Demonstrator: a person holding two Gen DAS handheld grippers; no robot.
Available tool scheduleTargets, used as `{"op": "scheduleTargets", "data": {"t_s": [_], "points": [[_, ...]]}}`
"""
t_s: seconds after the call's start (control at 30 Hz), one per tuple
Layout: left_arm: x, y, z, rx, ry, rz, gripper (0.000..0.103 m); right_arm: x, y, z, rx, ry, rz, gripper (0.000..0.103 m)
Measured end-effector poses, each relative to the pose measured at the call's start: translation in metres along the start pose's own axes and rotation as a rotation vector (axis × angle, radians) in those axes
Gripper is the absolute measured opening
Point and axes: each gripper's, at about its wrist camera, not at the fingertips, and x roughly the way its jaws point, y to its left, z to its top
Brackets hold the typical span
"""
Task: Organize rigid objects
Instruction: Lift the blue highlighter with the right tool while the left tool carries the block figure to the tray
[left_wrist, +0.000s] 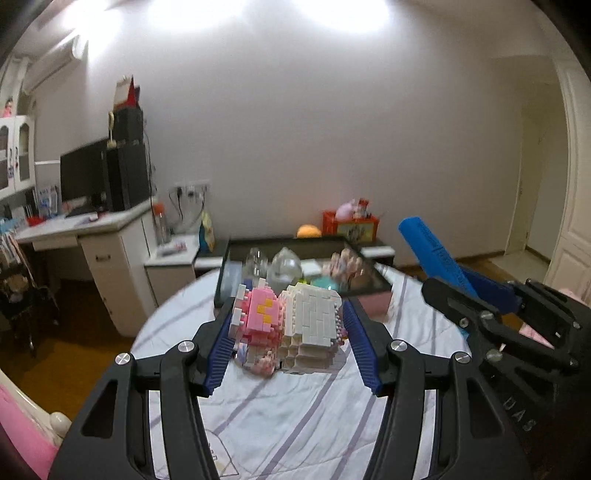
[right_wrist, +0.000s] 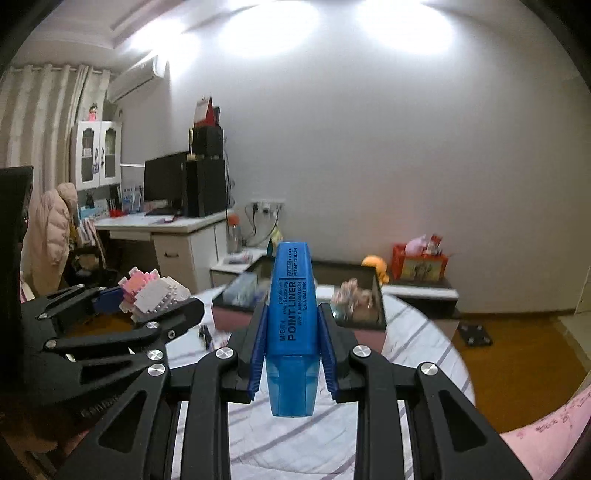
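My left gripper (left_wrist: 288, 325) is shut on a pink and white brick model (left_wrist: 291, 328), lifted above the striped bed sheet (left_wrist: 295, 413). The same model (right_wrist: 151, 291) shows at the left in the right wrist view, held in the left gripper (right_wrist: 147, 299). My right gripper (right_wrist: 293, 332) is shut on a blue highlighter (right_wrist: 291, 325) marked POINT LINER, which stands upright between the pads. In the left wrist view that highlighter (left_wrist: 432, 251) sticks up at the right out of the right gripper (left_wrist: 469, 295). A black tray (left_wrist: 376, 277) ahead holds glass pieces and small figures.
Behind the black tray (right_wrist: 378, 291) stand an orange crate (right_wrist: 421, 262) with toys and a yellow plush (right_wrist: 375, 264). A white desk (left_wrist: 110, 236) with a monitor (left_wrist: 83, 177) fills the left. Wooden floor (right_wrist: 517, 354) lies to the right of the bed.
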Motion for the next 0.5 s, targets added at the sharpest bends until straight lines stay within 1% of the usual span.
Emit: {"op": "scheduleTargets", "data": {"t_s": [0.07, 0.1, 0.2, 0.33, 0.5], "points": [[-0.009, -0.003, 0.006, 0.005, -0.031, 0.011, 0.058, -0.009, 0.006, 0.008, -0.018, -0.044, -0.041, 0.027], [-0.015, -0.004, 0.009, 0.002, -0.054, 0.021, 0.058, -0.012, 0.007, 0.011, -0.022, -0.055, -0.050, 0.027], [-0.024, -0.006, 0.016, 0.008, -0.078, 0.036, 0.058, -0.020, 0.012, 0.017, -0.031, -0.089, -0.071, 0.027], [-0.036, -0.008, 0.021, 0.028, -0.106, 0.057, 0.058, -0.026, 0.016, 0.025, -0.030, -0.114, -0.071, 0.027], [-0.051, -0.010, 0.030, 0.040, -0.167, 0.080, 0.058, -0.033, 0.016, 0.031, -0.023, -0.150, -0.066, 0.027]]}}
